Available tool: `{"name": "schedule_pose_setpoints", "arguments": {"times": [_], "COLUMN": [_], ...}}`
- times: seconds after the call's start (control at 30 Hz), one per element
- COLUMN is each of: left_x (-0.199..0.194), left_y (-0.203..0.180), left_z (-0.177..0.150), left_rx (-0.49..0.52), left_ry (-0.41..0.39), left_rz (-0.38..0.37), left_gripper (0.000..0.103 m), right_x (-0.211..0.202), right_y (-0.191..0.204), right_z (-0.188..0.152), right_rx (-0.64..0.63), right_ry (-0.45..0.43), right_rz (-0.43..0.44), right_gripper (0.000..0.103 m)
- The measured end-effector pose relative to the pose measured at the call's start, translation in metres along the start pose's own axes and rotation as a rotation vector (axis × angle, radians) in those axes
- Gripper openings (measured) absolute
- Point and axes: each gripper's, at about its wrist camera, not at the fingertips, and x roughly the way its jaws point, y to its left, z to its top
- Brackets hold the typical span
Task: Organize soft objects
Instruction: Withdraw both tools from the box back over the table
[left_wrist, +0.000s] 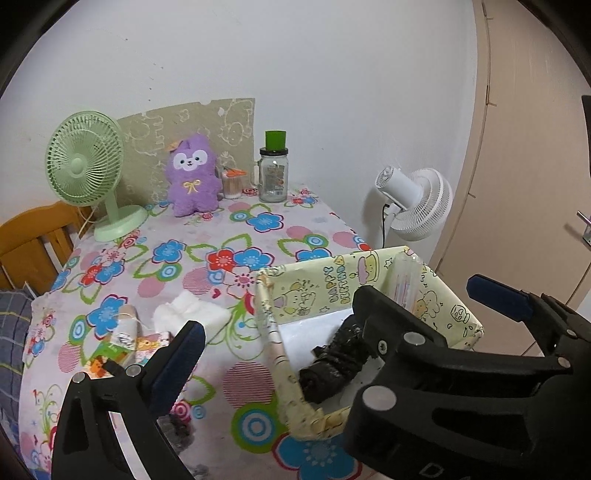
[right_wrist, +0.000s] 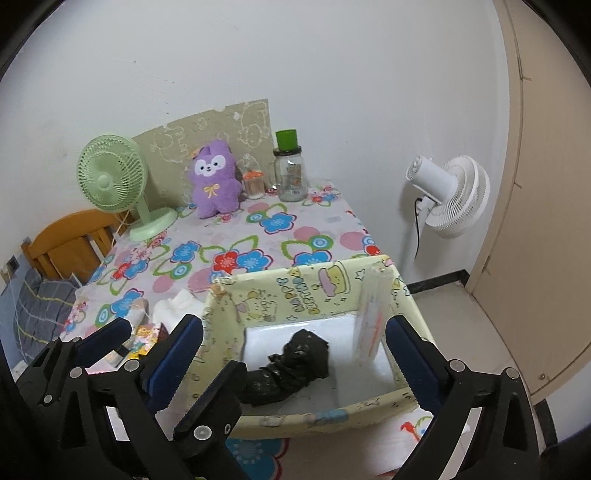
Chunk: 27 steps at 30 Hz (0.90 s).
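Note:
A yellow cartoon-print box (left_wrist: 314, 284) (right_wrist: 295, 291) stands at the table's near right corner. A black rolled cloth (left_wrist: 332, 365) (right_wrist: 291, 362) lies inside it. A white folded cloth (left_wrist: 192, 314) (right_wrist: 173, 306) lies on the table left of the box. A purple plush toy (left_wrist: 190, 177) (right_wrist: 214, 184) sits at the back. My left gripper (left_wrist: 336, 332) is open and empty, straddling the box's left wall. My right gripper (right_wrist: 295, 354) is open and empty over the box. The left gripper (right_wrist: 147, 343) also shows in the right wrist view.
A green fan (left_wrist: 88, 173) (right_wrist: 114, 184) stands back left, a glass jar (left_wrist: 273, 173) (right_wrist: 290, 173) and a small cup (left_wrist: 232, 182) at the back. Small packets (left_wrist: 125, 343) lie at the near left. A white fan (left_wrist: 417, 203) (right_wrist: 450, 195) and a door (right_wrist: 546, 184) are to the right.

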Motion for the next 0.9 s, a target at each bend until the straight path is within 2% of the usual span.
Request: {"name": "schedule_pose_setpoints", "arguments": {"times": [0.47,0.63,0.9], "left_x": [-0.03,-0.036,-0.043], "left_y": [0.031,0.046,0.075], "left_z": [-0.015,-0.024,-0.042], "left_rx": [0.002,0.002,-0.007], "left_ry": [-0.03,-0.036,-0.033], "left_rz": [0.045,0.078,0.098], "left_gripper": [0.103,0.103,0.103], "right_x": [-0.015,-0.017,-0.011], "right_y": [0.045,0.065,0.094], "right_z": [-0.014,-0.022,-0.036], "right_rx": [-0.025,-0.055,-0.067], "right_ry": [-0.022,-0.053,-0.033], "right_rz": [0.023,0.004,0.042], "right_gripper": [0.103,0.103,0.103]}}
